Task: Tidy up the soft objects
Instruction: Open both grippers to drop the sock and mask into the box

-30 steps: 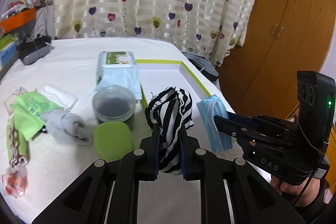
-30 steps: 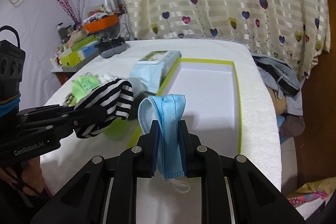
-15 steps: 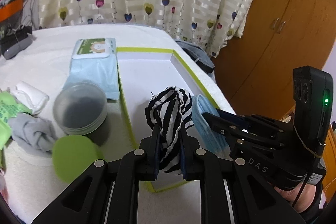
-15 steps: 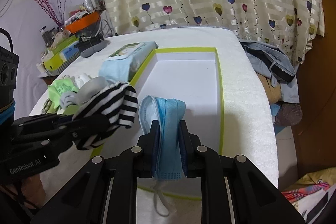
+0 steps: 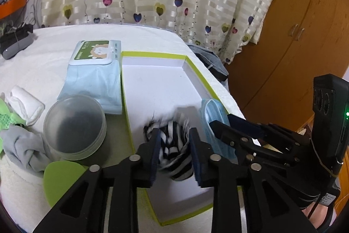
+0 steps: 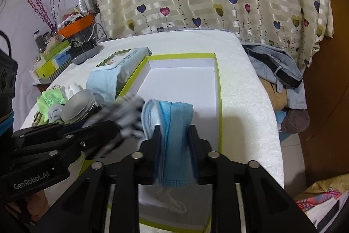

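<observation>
My left gripper (image 5: 173, 141) has its jaws spread apart, and a black-and-white striped cloth (image 5: 174, 156), blurred by motion, drops between them over the white box with the green rim (image 5: 152, 56). My right gripper (image 6: 174, 139) has its jaws parted too, with a blue face mask (image 6: 172, 123) still hanging between them above the box (image 6: 219, 88). In the left wrist view the mask (image 5: 212, 115) and the right gripper (image 5: 220, 126) sit just right of the cloth. In the right wrist view the blurred cloth (image 6: 128, 110) lies left of the mask.
A wet-wipes pack (image 5: 96, 73) lies left of the box. A lidded round jar (image 5: 75, 126), a grey sock (image 5: 24, 147), a white rolled cloth (image 5: 24, 99), a green cloth (image 6: 49, 99) and a green lid (image 5: 63, 178) sit on the white table. Clothes (image 6: 274, 67) hang off the table's right edge.
Both grippers moved forward over the box. The jaws of both have opened; the striped cloth has slipped down between the left jaws and the mask hangs looser in the right.
</observation>
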Motion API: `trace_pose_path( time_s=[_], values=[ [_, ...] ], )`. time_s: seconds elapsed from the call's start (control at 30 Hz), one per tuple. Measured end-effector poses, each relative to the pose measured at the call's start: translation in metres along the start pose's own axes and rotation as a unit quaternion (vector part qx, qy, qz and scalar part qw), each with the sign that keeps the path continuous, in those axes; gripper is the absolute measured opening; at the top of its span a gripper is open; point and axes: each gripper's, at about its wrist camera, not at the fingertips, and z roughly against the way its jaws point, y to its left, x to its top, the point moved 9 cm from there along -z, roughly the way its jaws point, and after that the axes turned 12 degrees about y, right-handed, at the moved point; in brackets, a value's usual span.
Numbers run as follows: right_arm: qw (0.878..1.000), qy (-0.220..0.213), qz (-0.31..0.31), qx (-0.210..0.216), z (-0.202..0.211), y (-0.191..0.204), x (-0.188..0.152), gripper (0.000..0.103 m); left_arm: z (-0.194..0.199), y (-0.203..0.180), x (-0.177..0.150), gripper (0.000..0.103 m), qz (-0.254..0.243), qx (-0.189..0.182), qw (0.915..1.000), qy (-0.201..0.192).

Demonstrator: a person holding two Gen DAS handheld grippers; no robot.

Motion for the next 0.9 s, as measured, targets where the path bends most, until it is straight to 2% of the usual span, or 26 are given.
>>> trace_pose_path(
  time_s=[0.07,0.47,0.6,0.9],
  values=[
    [1.000,-0.006,0.001,-0.006,0.004,-0.001,-0.001,0.043,0.000,-0.001,-0.001,0.028,-0.001,-0.001,1.0000,0.002],
    [1.000,-0.027,0.001,-0.012,0.035,0.011,-0.010,0.043,0.033,-0.006,-0.015,0.029,-0.015,0.001,0.9997,-0.018],
    [0.998,-0.042,0.018,-0.038,0.051,0.022,-0.014,0.043,0.050,-0.009,-0.022,0.029,-0.021,0.002,0.9993,-0.030],
    [0.997,-0.071,0.025,-0.001,0.079,0.045,-0.020,0.043,0.077,-0.004,-0.035,0.030,-0.022,0.011,0.9984,-0.051]
  ],
)
